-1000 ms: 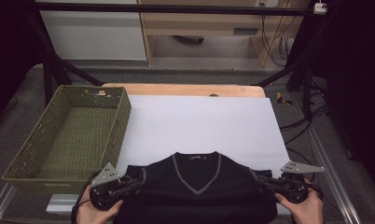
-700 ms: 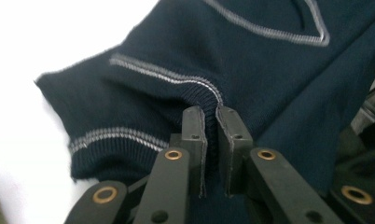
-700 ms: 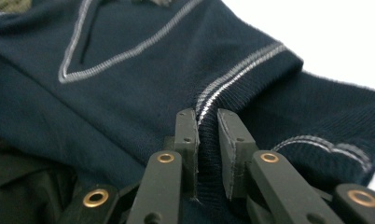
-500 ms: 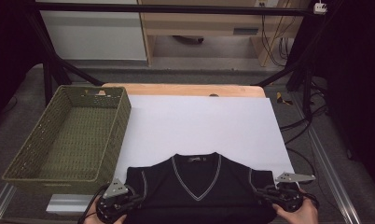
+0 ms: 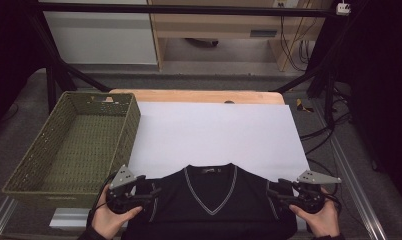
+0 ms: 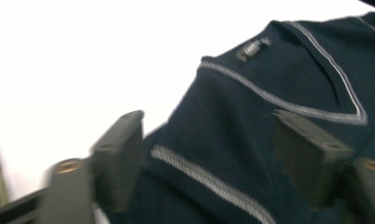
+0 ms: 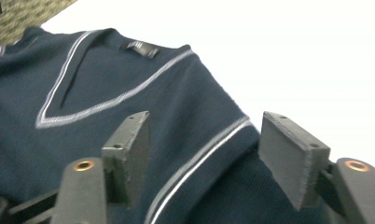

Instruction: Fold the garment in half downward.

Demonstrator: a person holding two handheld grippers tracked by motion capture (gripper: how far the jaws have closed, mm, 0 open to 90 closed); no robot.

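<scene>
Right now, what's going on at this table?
A person holds a claw in each hand over a dark V-neck vest spread at the near edge of a white sheet. The left claw is at one shoulder, the right claw at the other. Both have just been opening; their jaws stand apart above the fabric, gripping nothing. A green woven basket sits to the left.

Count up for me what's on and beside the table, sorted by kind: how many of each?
Dark V-neck sweater vest: 1
Green woven basket: 1
White sheet covering the table: 1
Handheld grippers: 2, the left gripper and the right gripper, both with jaws just opened, at the vest's armholes
Total: 5
</scene>
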